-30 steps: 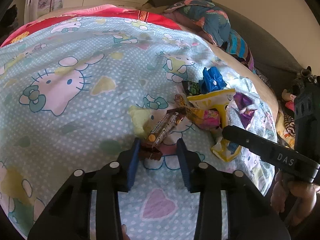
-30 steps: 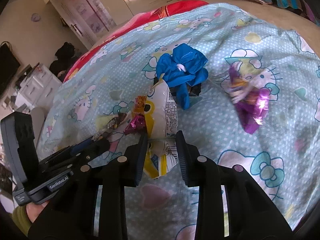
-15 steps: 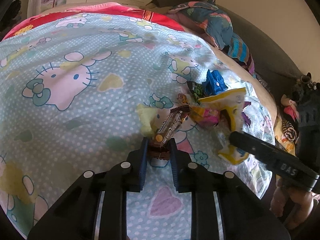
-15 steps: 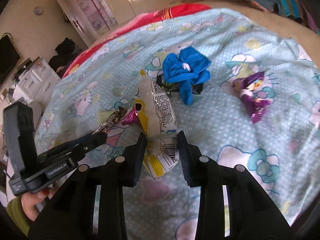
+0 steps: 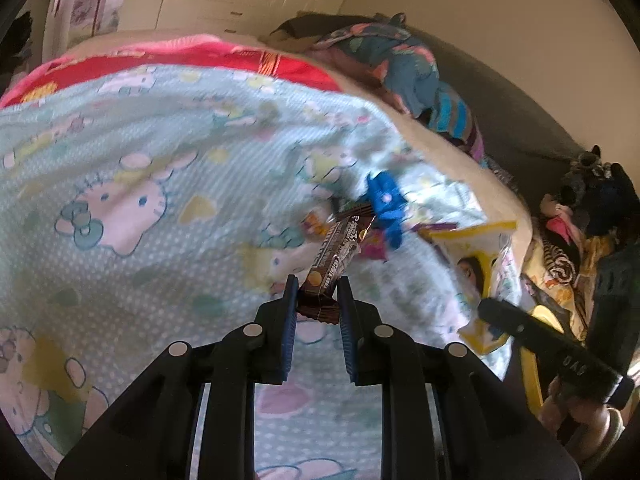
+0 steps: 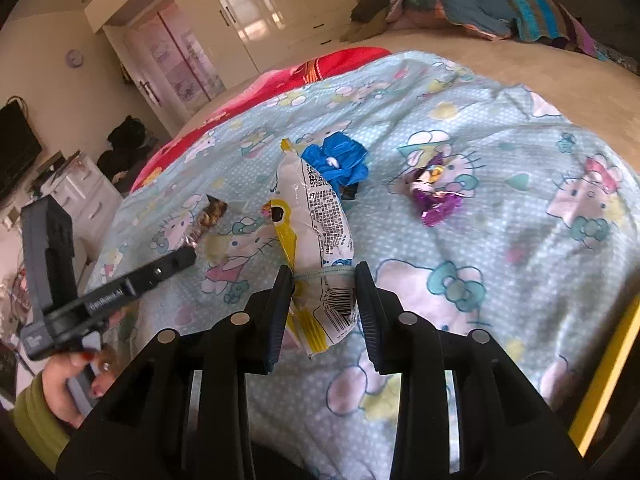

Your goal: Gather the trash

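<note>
Pickup step. Left gripper (image 5: 317, 300) clamps brown bar wrapper (image 5: 334, 258), which sticks out ahead of the jaws. Right gripper (image 6: 323, 294) pinches white-yellow bag (image 6: 320, 240) at its lower end. Next: carry both to a bin, none in view. Blue wrapper (image 6: 338, 160) and purple wrapper (image 6: 434, 200) lie ahead on the sheet (image 6: 520, 240).

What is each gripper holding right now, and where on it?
Left gripper: brown candy-bar wrapper, by its near end. Right gripper: white-and-yellow snack bag, near its barcode end.

Brown candy-bar wrapper (image 5: 326, 276) and white-yellow snack bag (image 6: 320, 248) — both lifted, tilted upward.
</note>
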### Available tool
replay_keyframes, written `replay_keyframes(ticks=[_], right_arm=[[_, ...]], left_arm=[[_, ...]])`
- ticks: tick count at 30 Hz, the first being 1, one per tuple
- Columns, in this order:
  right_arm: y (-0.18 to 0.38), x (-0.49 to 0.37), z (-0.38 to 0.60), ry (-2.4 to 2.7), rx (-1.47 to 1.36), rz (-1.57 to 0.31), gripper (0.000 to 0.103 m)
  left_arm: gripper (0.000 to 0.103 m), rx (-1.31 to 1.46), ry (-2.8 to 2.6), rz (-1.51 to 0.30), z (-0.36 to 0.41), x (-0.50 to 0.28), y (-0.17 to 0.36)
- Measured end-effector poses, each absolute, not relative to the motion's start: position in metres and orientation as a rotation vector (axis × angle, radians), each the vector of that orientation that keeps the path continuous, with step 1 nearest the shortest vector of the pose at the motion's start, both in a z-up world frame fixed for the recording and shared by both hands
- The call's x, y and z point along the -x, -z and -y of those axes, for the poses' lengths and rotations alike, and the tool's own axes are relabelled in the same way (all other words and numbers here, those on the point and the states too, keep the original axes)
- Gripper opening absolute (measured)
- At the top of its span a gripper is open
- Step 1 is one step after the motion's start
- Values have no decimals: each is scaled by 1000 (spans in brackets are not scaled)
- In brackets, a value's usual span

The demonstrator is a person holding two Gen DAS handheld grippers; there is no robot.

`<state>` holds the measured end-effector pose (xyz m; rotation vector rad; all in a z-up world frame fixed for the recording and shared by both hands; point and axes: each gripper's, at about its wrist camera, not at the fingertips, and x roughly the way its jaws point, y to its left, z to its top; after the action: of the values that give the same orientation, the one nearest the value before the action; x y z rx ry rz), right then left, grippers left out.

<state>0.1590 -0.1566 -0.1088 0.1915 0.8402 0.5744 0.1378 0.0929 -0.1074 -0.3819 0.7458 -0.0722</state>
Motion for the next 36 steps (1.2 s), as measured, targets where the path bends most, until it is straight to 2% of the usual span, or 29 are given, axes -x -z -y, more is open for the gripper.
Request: replay_keyframes(ticks=[14, 36], right_arm=[[83, -138, 193, -543, -251, -772, 26], [59, -119, 249, -466, -311, -710, 26]], left_arm=[[19, 356, 180, -656, -54, -123, 53], [19, 292, 308, -614, -6, -105, 24]])
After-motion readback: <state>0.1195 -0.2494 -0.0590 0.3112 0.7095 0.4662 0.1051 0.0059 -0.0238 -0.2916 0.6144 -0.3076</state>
